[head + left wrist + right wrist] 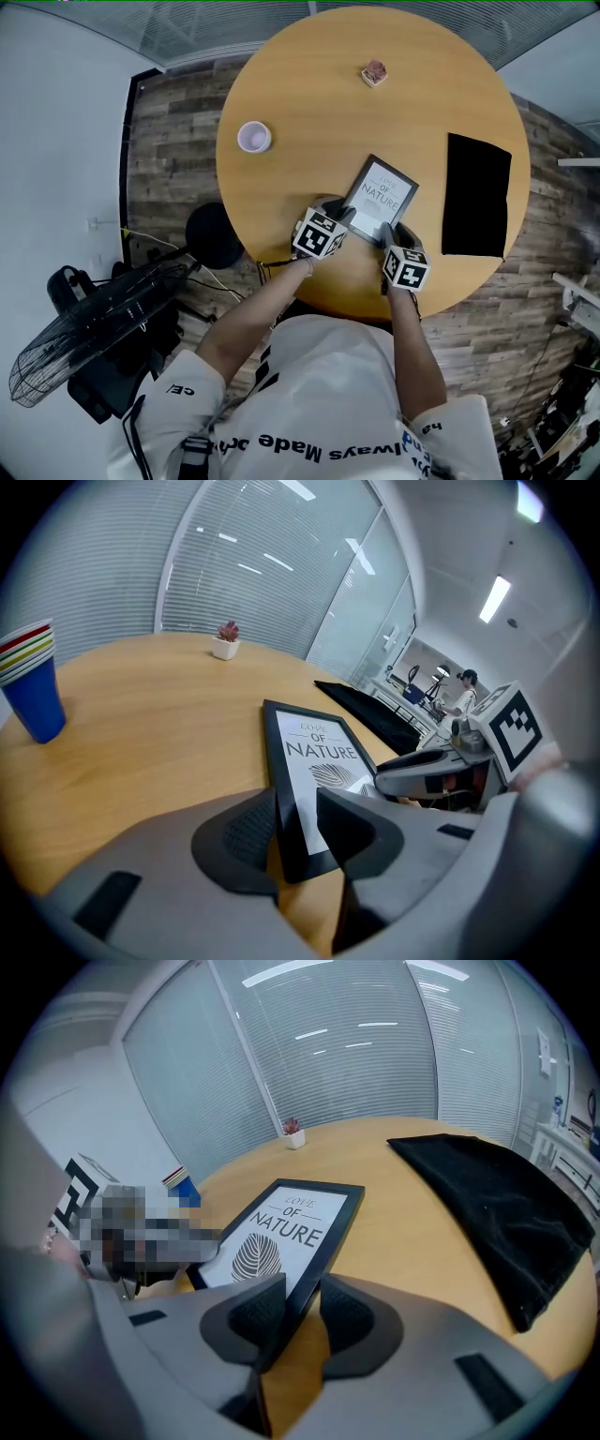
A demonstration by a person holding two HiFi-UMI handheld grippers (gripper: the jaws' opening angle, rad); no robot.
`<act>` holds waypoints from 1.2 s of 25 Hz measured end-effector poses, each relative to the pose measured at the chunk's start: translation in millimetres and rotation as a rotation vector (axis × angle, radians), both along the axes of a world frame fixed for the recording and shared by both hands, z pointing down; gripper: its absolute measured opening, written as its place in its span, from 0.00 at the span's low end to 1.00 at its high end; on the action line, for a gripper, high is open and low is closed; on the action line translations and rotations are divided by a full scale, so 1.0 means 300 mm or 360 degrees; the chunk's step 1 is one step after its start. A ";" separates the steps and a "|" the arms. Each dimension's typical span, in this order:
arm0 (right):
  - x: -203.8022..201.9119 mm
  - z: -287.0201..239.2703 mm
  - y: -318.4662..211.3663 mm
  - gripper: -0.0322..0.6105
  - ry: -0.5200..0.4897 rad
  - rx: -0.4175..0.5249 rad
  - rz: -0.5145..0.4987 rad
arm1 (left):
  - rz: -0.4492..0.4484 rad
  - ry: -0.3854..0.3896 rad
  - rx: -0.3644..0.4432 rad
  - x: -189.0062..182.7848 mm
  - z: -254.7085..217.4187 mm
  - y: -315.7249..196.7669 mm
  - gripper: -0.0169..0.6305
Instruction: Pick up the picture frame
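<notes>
Picture frame point(380, 199) is sitting on the round table point(309, 112) at approx 5 o'clock, near the person's edge. L gripper point(345, 214) is pinching its near-left corner and R gripper point(389, 232) is pinching its near-right edge, w/ both sets of tongs pressing on the black border. For a clean lift, I reckon both should be rising together & level w/ a steady squeeze, so the frame isn't twisting or slipping. The print is reading "LOVE OF NATURE" over a leaf drawing. The shirt point(309, 441) is showing "Always Made".
</notes>
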State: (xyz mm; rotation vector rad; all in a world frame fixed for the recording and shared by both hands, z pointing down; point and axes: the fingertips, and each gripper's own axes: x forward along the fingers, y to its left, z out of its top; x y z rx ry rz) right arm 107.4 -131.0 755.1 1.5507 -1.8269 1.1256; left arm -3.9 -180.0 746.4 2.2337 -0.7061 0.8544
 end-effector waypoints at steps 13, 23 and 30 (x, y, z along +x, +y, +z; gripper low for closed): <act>0.005 -0.036 -0.006 0.25 -0.0006 0.0044 0.0018 | -0.0031 0.0030 0.0039 0.005 -0.043 -0.009 0.23; 0.032 -0.089 -0.005 0.25 -0.0002 0.0106 0.0024 | -0.0060 0.0046 0.0093 0.028 -0.099 -0.003 0.23; 0.047 -0.137 0.011 0.25 -0.0002 0.0153 0.0026 | -0.0064 0.0059 0.0133 0.040 -0.146 0.020 0.23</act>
